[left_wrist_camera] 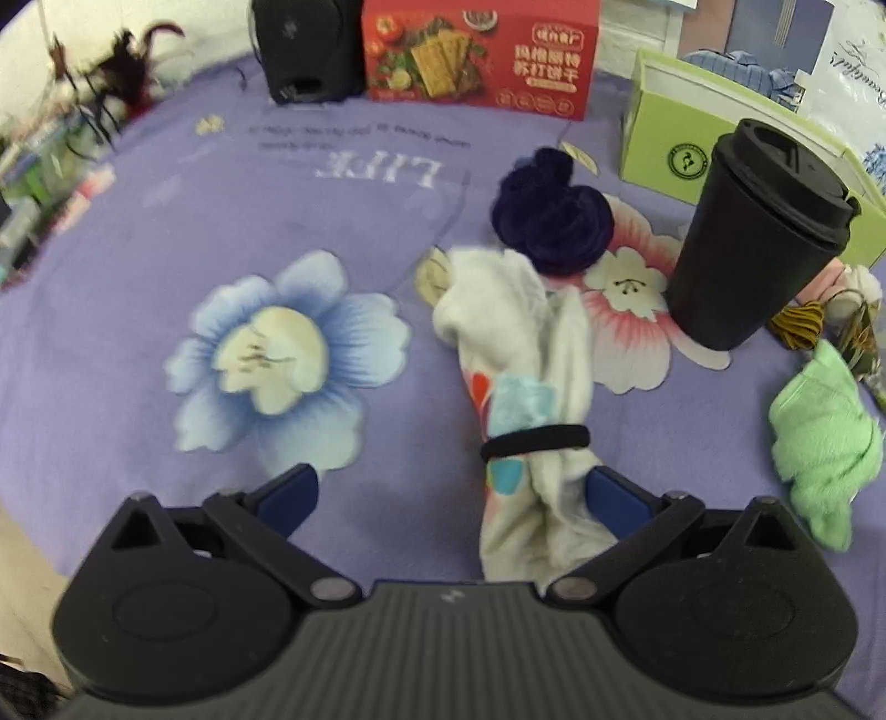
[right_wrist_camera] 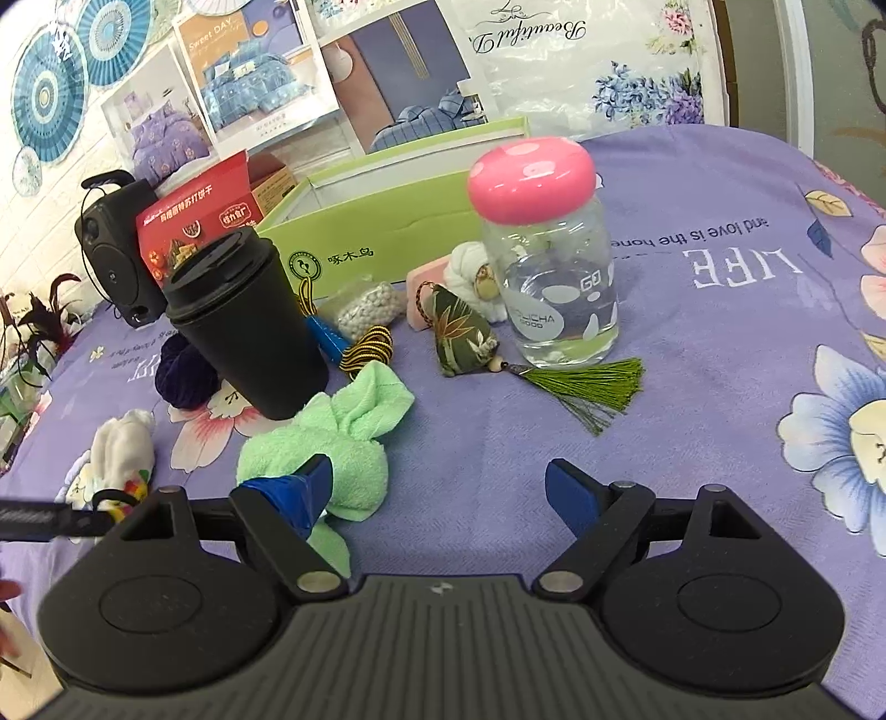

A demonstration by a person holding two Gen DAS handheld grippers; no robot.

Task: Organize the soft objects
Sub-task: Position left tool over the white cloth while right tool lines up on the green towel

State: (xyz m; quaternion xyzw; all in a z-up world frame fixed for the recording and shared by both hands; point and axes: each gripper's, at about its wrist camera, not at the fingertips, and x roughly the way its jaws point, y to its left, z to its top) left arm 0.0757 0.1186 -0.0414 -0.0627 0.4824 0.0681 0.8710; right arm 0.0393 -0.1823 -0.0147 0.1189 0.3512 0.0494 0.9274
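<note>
A white patterned cloth (left_wrist_camera: 520, 354), bound by a black hair band (left_wrist_camera: 534, 440), lies on the purple floral sheet (left_wrist_camera: 166, 221). Its near end rests against the right finger of my left gripper (left_wrist_camera: 451, 495), whose jaws stand wide open and do not press on it. A dark blue velvet scrunchie (left_wrist_camera: 554, 221) lies just beyond the cloth. A green towel (right_wrist_camera: 338, 437) lies crumpled in front of my right gripper (right_wrist_camera: 443, 493), which is open; its left finger overlaps the towel's edge. The same green towel (left_wrist_camera: 825, 443) shows at the right of the left wrist view.
A black lidded cup (right_wrist_camera: 243, 321) stands behind the towel. A clear jar with a pink lid (right_wrist_camera: 545, 255), a green tasselled sachet (right_wrist_camera: 462, 332), a bead bag (right_wrist_camera: 368, 304), a green box (right_wrist_camera: 387, 221), a red biscuit box (left_wrist_camera: 479, 52) and a black speaker (left_wrist_camera: 307, 47) stand further back.
</note>
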